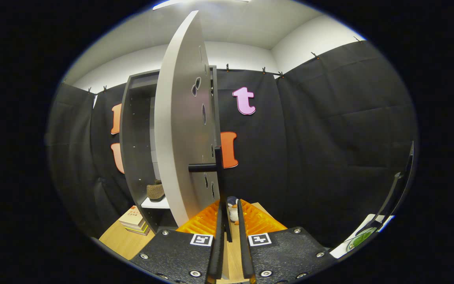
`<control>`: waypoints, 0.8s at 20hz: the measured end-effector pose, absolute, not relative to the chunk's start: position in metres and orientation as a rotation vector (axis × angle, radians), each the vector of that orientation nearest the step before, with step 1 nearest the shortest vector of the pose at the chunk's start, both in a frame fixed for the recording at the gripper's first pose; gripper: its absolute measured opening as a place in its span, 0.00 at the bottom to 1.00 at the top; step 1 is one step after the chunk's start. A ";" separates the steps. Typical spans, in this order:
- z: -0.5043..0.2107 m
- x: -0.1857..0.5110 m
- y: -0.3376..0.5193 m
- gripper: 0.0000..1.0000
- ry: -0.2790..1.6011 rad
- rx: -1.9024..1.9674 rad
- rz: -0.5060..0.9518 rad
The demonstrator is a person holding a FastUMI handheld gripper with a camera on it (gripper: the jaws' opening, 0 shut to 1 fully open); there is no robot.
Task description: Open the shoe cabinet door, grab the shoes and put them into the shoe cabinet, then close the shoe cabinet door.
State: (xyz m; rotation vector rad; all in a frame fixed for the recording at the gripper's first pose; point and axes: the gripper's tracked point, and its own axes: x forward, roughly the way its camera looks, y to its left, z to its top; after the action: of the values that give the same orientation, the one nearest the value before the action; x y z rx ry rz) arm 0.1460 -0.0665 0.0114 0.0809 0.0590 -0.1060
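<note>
Wooden surface (pixel 122 238) is showing beside the cabinet base, and a small stack of books (pixel 134 221) is lying on it, just left of the shoe cabinet (pixel 134 150). You are looking at the dark cabinet standing open; a brownish shoe (pixel 155 191) is sitting on its white shelf (pixel 156 203), inside the lower compartment. To the right of that opening, the pale grey cabinet door (pixel 179 138) is standing ajar, edge-on to you, with dark cut-out holes along its face. A black handle (pixel 211 167) is projecting from the door, just above and ahead of the fingertips. You are holding the gripper (pixel 231 232) nearly closed, its fingers narrowly apart and gripping nothing. A small penguin figure (pixel 233 209) is standing just beyond the fingertips.
</note>
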 end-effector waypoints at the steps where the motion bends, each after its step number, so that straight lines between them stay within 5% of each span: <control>1: 0.011 0.146 -0.067 0.19 0.068 0.082 -0.096; 16: 0.015 0.115 -0.095 0.14 0.086 0.005 -0.177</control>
State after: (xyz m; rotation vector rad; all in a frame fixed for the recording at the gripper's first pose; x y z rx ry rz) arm 0.1151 -0.0952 0.0153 0.0051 0.0856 -0.1767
